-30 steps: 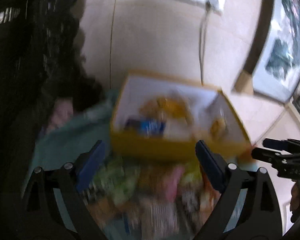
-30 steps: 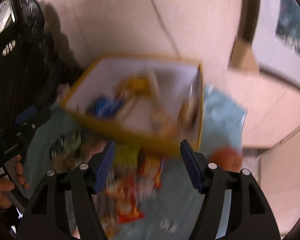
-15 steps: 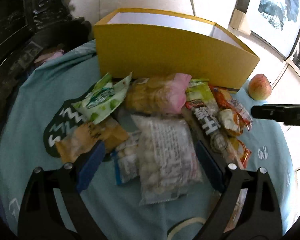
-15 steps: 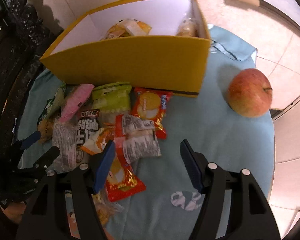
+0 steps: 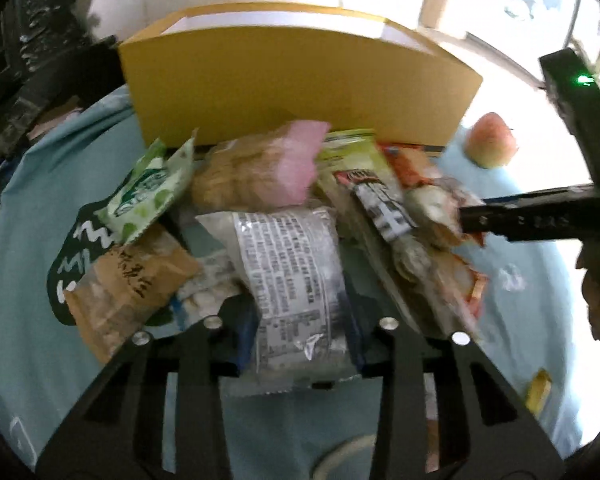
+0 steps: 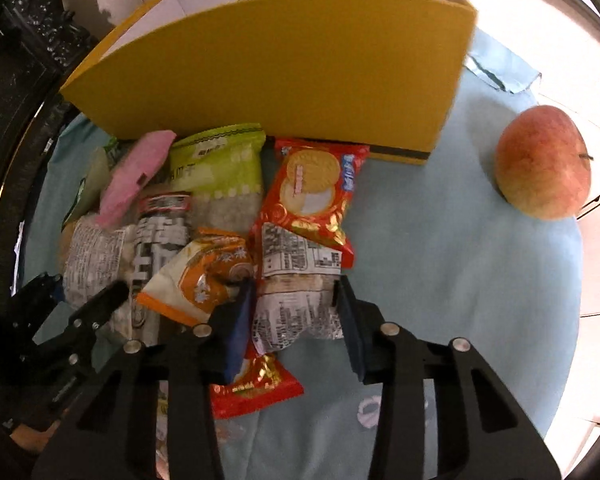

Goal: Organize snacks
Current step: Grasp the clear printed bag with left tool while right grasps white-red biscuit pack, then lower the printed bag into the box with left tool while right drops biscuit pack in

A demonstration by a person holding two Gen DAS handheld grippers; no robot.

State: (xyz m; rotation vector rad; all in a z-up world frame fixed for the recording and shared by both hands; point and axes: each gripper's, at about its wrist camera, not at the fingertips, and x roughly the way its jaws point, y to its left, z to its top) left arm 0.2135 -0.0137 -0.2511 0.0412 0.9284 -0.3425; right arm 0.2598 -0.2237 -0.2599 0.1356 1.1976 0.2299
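Observation:
A pile of snack packets lies on the teal cloth before a yellow box (image 5: pixel 300 80), which also shows in the right wrist view (image 6: pixel 284 72). My left gripper (image 5: pixel 300 332) is closed around a clear packet of white candies with printed text (image 5: pixel 292 280). My right gripper (image 6: pixel 294 312) is closed around a clear printed packet (image 6: pixel 296 292) that lies on red packets. An orange and white packet (image 6: pixel 204 280) touches its left finger. A red biscuit packet (image 6: pixel 316 188), a green packet (image 6: pixel 220 160) and a pink packet (image 6: pixel 136 172) lie nearer the box.
A red-yellow apple (image 6: pixel 544 160) sits on the cloth right of the box and also shows in the left wrist view (image 5: pixel 492 140). A brown packet (image 5: pixel 128 284) and a green-white packet (image 5: pixel 152 188) lie at the left. Dark carved furniture (image 6: pixel 16 60) stands left.
Both grippers have dropped down to the pile and narrowed from wide open. The left one now holds the white-candy packet, the right one the clear printed packet.

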